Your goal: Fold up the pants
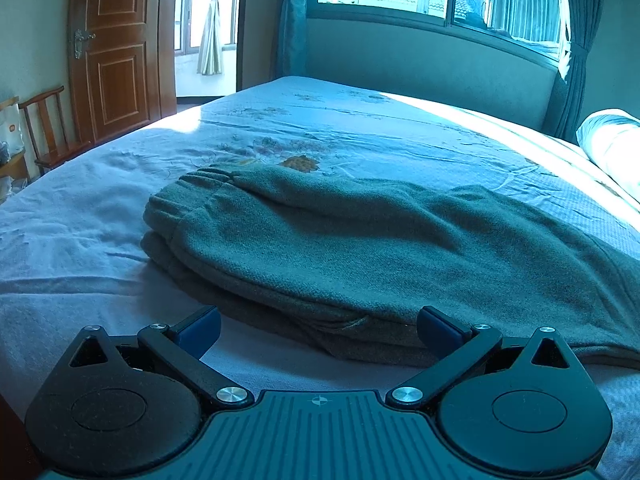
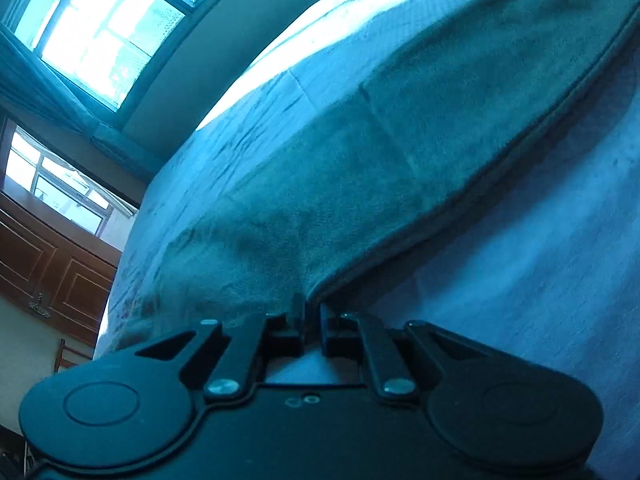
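Bed (image 1: 100,216) bears pants (image 1: 360,248), far end cut off.

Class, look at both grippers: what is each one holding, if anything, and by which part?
The right gripper is shut on the pants at their near edge. The left gripper is open and holds nothing.

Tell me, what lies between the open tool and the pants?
Only bare bedsheet: the left wrist view shows the left tool open just short of the pants.
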Demonstrator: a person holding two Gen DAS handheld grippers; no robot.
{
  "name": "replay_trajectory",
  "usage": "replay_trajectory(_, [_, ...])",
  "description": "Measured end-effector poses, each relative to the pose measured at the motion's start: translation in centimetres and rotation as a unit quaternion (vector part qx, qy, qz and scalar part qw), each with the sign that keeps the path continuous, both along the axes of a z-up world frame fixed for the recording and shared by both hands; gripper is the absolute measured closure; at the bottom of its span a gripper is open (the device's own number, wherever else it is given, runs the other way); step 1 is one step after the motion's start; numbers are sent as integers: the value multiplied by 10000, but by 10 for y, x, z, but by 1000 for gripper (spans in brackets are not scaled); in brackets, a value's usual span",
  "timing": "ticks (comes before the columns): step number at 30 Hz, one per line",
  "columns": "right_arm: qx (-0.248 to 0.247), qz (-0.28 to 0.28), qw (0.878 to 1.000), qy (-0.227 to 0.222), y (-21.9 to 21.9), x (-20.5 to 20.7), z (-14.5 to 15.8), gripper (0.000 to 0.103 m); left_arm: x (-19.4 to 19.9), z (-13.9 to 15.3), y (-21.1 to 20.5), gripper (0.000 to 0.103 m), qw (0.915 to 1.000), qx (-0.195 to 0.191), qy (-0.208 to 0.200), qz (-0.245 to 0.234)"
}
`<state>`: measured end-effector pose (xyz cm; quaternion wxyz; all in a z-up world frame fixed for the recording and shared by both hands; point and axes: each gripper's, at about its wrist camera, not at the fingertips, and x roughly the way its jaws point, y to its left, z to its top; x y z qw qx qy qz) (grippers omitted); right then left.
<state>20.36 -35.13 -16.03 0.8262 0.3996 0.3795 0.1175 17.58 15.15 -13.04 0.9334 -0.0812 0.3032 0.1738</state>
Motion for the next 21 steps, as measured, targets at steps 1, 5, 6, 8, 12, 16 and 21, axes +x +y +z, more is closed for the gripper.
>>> replay_trajectory(1, [74,-116,9999,-66,-7,-5,4,102,0,2,-1,0,10000,35,-16,-29])
replay_trajectory(5, [-36,-630,9977,-230,-44,-15,16,89,2,6,-2,0,9999,143,-93,-21])
replay_trajectory(6, [22,-758,9970,-127,-57,-13,13,94,4,6,-1,0,9999,121,-81,5])
replay_trajectory(8, [204,-1065,9941,-42,-86,-13,7,97,9,6,-3,0,10000,83,-42,6])
replay_trajectory(12, [-110,-1074,9940,-183,-111,-11,6,103,18,8,-19,0,9994,246,-90,-223])
replay_trajectory(16, [-608,-825,9927,-640,-95,-4,24,103,38,-2,-29,0,9974,550,177,-434])
replay_trajectory(21, [77,-1287,9913,-256,-130,-8,0,103,44,-20,-22,0,9965,510,474,-469])
